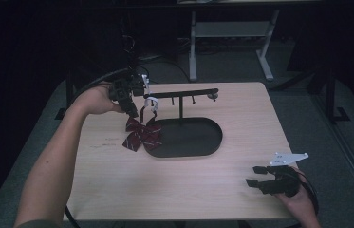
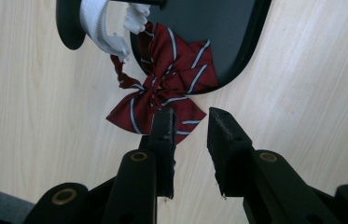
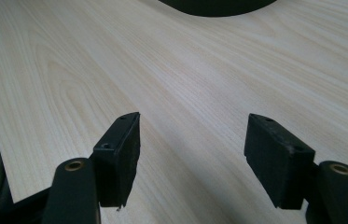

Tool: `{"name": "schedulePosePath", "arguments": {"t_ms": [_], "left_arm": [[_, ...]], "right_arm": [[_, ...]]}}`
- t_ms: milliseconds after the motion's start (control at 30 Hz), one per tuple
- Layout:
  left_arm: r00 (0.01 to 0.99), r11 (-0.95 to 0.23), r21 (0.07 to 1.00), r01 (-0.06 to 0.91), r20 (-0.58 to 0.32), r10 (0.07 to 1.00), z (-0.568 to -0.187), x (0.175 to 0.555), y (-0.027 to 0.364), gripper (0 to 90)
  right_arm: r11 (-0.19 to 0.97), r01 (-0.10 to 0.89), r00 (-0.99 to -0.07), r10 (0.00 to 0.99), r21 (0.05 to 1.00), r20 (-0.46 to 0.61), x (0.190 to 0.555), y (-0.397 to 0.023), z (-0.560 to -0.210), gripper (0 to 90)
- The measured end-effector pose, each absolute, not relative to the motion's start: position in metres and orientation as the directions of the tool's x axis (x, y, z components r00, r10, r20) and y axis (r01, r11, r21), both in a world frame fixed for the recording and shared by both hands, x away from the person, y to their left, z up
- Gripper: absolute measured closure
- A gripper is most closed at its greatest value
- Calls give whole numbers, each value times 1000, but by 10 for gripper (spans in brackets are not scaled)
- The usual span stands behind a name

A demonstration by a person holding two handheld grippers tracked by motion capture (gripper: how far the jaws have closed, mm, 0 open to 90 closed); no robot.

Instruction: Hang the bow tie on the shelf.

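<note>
A dark red bow tie with white stripes (image 1: 141, 135) hangs by its white strap (image 1: 151, 102) from the left end of a black stand's bar (image 1: 179, 93). Its lower part rests at the edge of the stand's oval base (image 1: 193, 140). My left gripper (image 1: 134, 112) hovers just above and left of the bow, pointing down at it. In the left gripper view the bow tie (image 2: 162, 84) lies just beyond the gripper (image 2: 190, 114), which is open with nothing between its jaws. The white strap (image 2: 99, 28) loops above. My right gripper (image 1: 252, 175) rests open near the table's front right corner.
The stand's bar carries several small pegs and a post (image 1: 181, 109) in the middle of the base. The wooden table (image 1: 174, 185) stretches bare between the two grippers. The right gripper (image 3: 192, 119) faces bare wood, the base's edge (image 3: 218, 5) far ahead.
</note>
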State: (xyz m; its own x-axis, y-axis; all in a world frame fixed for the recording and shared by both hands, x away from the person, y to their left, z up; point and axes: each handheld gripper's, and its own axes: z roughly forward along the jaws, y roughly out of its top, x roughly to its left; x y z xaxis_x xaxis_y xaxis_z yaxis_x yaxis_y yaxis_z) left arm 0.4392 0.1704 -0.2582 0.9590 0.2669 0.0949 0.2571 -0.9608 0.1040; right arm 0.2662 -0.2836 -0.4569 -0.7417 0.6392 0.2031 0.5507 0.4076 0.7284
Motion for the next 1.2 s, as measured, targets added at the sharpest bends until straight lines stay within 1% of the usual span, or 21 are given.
{"name": "schedulePosePath", "arguments": {"t_ms": [133, 267, 333, 433, 933, 1200], "left_arm": [[960, -961, 101, 257, 93, 266, -263, 435, 174, 701], [957, -955, 126, 268, 83, 279, -266, 429, 179, 688], [956, -956, 118, 269, 86, 280, -268, 426, 181, 684], [955, -951, 143, 274, 76, 286, -271, 420, 184, 675], [956, -944, 195, 266, 75, 285, -291, 391, 192, 625], [954, -937, 224, 267, 74, 290, -305, 371, 200, 613]], "right_arm": [[407, 551, -742, 639, 728, 203, 266, -283, -457, 355], [406, 551, -741, 639, 729, 204, 266, -284, -457, 355], [407, 549, -743, 638, 730, 203, 266, -284, -457, 355], [406, 552, -741, 639, 729, 205, 266, -283, -457, 355], [405, 555, -740, 640, 727, 208, 266, -283, -458, 355], [409, 548, -745, 636, 730, 203, 265, -282, -457, 355]]}}
